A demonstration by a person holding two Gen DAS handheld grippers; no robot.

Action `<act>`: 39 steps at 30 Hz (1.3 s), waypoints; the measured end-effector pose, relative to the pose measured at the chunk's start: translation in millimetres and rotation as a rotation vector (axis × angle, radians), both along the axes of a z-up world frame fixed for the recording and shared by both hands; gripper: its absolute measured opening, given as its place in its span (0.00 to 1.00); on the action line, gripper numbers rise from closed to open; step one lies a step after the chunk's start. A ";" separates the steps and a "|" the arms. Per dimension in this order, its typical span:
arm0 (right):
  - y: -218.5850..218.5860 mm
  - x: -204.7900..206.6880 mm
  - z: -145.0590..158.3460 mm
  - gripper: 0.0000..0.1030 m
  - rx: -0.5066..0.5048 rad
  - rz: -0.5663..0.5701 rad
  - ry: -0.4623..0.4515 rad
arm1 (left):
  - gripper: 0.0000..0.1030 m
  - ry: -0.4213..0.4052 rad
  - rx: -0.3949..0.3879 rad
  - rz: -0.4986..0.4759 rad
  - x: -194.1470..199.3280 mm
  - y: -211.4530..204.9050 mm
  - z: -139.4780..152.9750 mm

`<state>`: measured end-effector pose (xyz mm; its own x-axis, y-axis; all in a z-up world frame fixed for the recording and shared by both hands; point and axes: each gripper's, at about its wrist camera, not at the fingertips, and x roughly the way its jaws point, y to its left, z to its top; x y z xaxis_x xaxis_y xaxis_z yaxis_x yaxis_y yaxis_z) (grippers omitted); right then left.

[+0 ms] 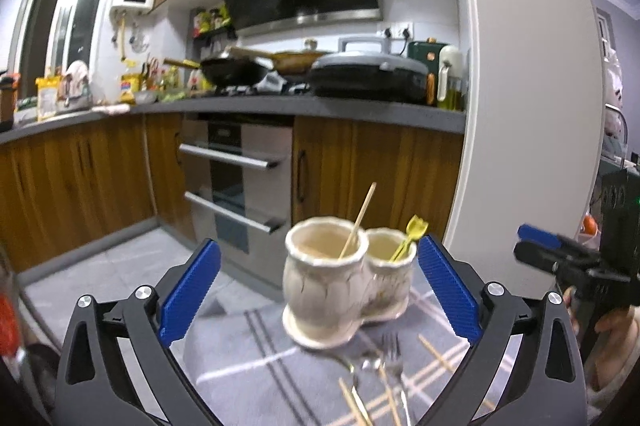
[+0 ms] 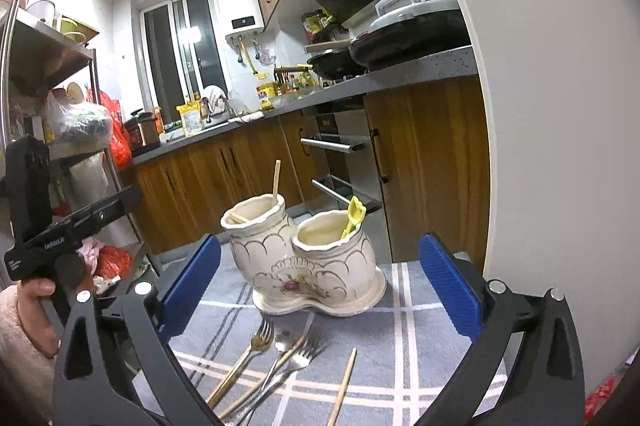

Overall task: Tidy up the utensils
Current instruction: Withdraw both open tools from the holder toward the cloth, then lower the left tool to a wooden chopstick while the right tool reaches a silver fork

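Note:
A cream ceramic twin-cup utensil holder (image 1: 344,290) (image 2: 316,262) stands on a grey checked cloth (image 1: 248,362) (image 2: 416,354). One cup holds a wooden chopstick (image 1: 360,222) (image 2: 276,182), the other a small yellow utensil (image 1: 412,234) (image 2: 354,216). Forks (image 2: 260,342) (image 1: 394,350) and loose chopsticks (image 2: 346,382) (image 1: 436,352) lie on the cloth in front of the holder. My left gripper (image 1: 320,290) stands open, its blue pads either side of the holder and apart from it. My right gripper (image 2: 320,290) is open too, nothing between its pads.
Behind the table run wooden kitchen cabinets (image 1: 80,170), an oven (image 1: 236,178) and a grey counter (image 1: 360,110) with pans. A white wall edge (image 1: 528,106) rises at the right. A metal shelf rack (image 2: 52,66) stands at the left. A hand (image 2: 28,296) holds the other gripper.

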<state>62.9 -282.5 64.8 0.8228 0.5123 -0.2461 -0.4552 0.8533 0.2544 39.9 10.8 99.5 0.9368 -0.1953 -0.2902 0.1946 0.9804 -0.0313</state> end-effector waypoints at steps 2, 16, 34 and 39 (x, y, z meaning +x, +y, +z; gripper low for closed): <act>-0.1 -2.8 -1.2 0.96 -0.012 0.000 0.005 | 0.95 0.018 0.008 0.030 -4.3 4.0 -5.6; 20.8 -14.0 -36.9 0.96 -0.153 0.044 0.139 | 0.95 0.258 0.086 0.050 -23.0 14.2 -67.7; 29.0 -14.1 -88.5 0.96 -0.261 0.059 0.306 | 0.95 0.561 0.149 0.013 -14.7 -14.5 -141.1; 25.2 -11.9 -92.6 0.95 -0.259 0.055 0.318 | 0.94 0.580 0.166 0.029 -10.0 -18.7 -145.2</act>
<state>51.0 -257.2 -27.8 0.6578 0.4415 -0.6102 -0.4355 0.8840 0.1701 29.9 -7.9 -45.7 0.6206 -0.0799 -0.7800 0.1643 0.9860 0.0297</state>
